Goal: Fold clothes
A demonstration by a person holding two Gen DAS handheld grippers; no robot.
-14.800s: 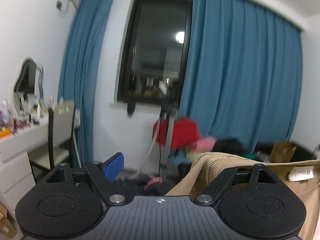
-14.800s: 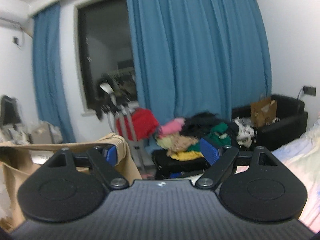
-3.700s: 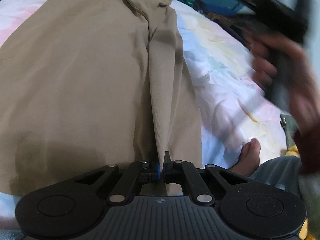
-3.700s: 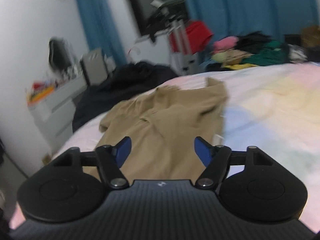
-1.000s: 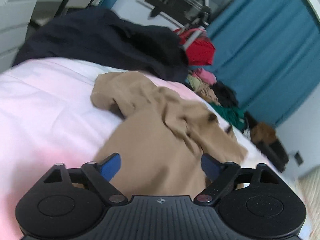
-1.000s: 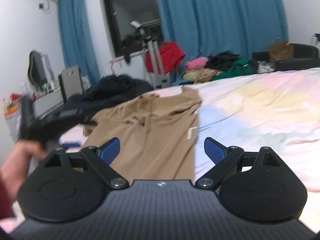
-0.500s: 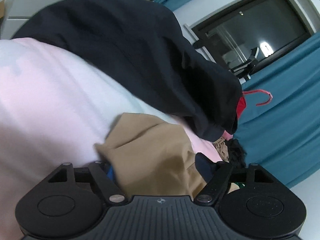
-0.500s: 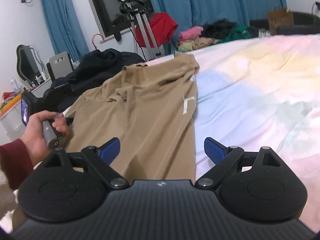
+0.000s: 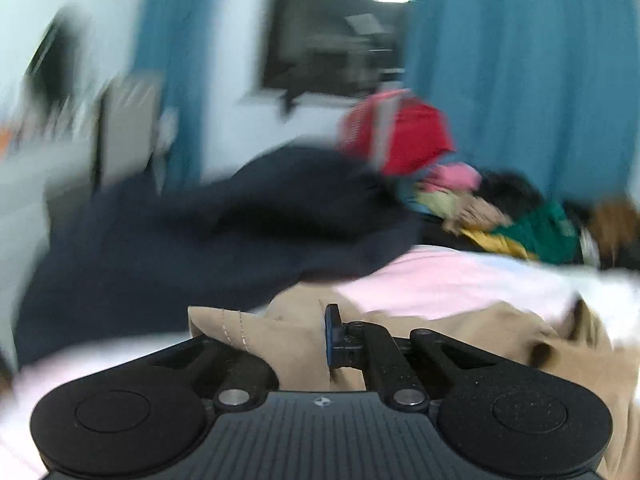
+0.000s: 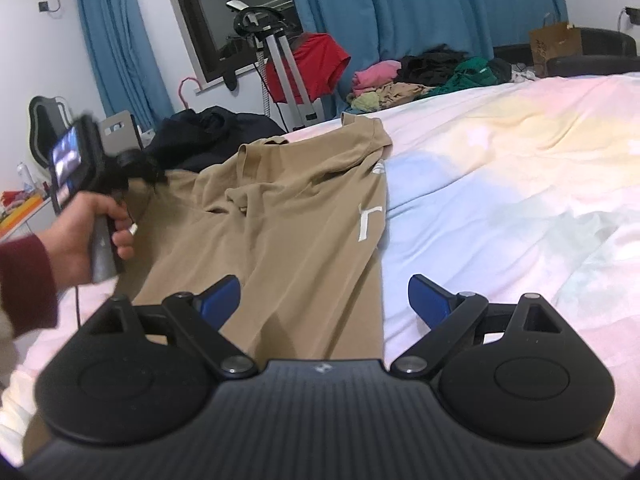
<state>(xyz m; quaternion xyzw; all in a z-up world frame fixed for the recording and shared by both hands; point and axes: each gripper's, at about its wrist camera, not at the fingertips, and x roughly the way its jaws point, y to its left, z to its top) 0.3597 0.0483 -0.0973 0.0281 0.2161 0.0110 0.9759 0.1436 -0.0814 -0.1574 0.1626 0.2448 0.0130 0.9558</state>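
Observation:
A tan T-shirt [image 10: 288, 216] lies spread on the pastel bed sheet [image 10: 500, 168], collar end far from me. My left gripper [image 9: 320, 334] is shut on the shirt's left sleeve [image 9: 256, 332] at the far left edge; in the right wrist view the hand-held left gripper [image 10: 132, 168] sits at that sleeve. My right gripper [image 10: 324, 300] is open and empty, hovering over the shirt's near hem, its jaws wide apart. The left wrist view is motion-blurred.
A dark navy garment [image 10: 208, 136] lies heaped at the bed's far left corner. A stand with a red top [image 10: 312, 64] and a pile of clothes [image 10: 420, 76] are beyond the bed. Blue curtains and a window are behind. A dresser is at the far left.
My left gripper has closed on the tan shirt's sleeve and its view has swung up. My right gripper has stayed open over the hem.

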